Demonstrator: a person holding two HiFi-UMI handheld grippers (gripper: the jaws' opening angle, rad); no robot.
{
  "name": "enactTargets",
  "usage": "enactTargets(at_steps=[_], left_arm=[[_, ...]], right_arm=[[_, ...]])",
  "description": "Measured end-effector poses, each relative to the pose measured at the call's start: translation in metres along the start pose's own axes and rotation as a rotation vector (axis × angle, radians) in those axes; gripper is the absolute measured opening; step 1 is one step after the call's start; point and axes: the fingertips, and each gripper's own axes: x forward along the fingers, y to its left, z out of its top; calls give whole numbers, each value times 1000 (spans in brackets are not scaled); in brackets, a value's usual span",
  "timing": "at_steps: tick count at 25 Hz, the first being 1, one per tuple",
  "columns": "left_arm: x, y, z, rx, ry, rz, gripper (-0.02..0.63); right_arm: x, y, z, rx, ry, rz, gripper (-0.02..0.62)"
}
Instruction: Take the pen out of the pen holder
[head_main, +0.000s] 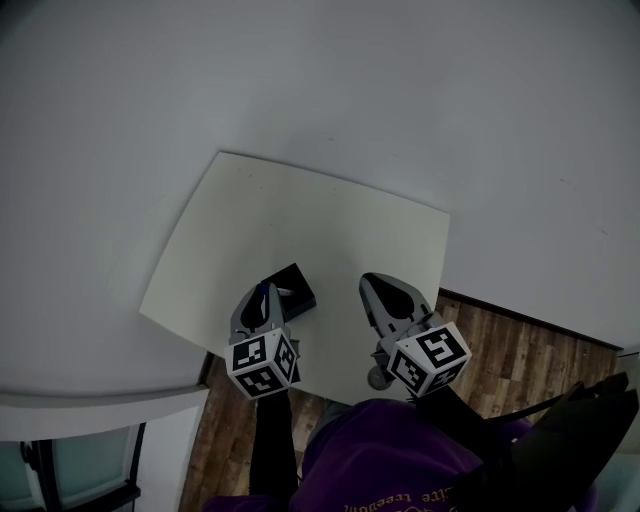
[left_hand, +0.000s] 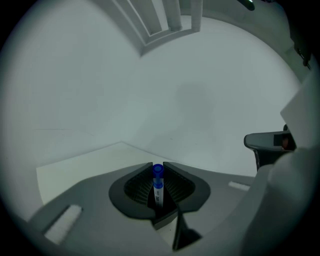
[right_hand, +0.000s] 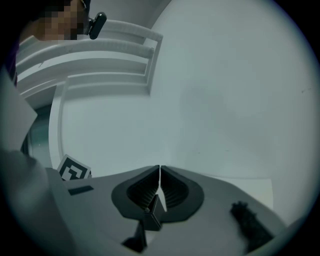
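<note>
A pen (left_hand: 158, 186) with a white barrel and a blue cap stands upright between the jaws of my left gripper (left_hand: 158, 166), which is shut on it. In the head view the left gripper (head_main: 262, 294) is over the table's near part, right beside the black square pen holder (head_main: 298, 289). The pen's blue cap (head_main: 262, 290) shows at its tips. My right gripper (head_main: 376, 284) hovers to the right of the holder. In the right gripper view its jaws (right_hand: 160, 173) meet with nothing between them.
The cream table (head_main: 300, 210) stands against a pale wall, and wooden floor (head_main: 520, 350) shows to its near right. The right gripper's body (left_hand: 267, 142) is at the right of the left gripper view. The left gripper's marker cube (right_hand: 74, 170) appears in the right gripper view.
</note>
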Motion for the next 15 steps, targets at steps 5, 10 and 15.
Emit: enactTargets(at_steps=[5,10,15], left_arm=[[-14,-6,14,20,-46,-2,71],[-27,-10,30,30,-91,-1,71],[-39,-14,44,31,-134,-1,71]], right_arm=[[-3,5,-2,5,-5,14,12],[-6,11,2,3,-17,25,12],[-9,13,3,2,-23,31,12]])
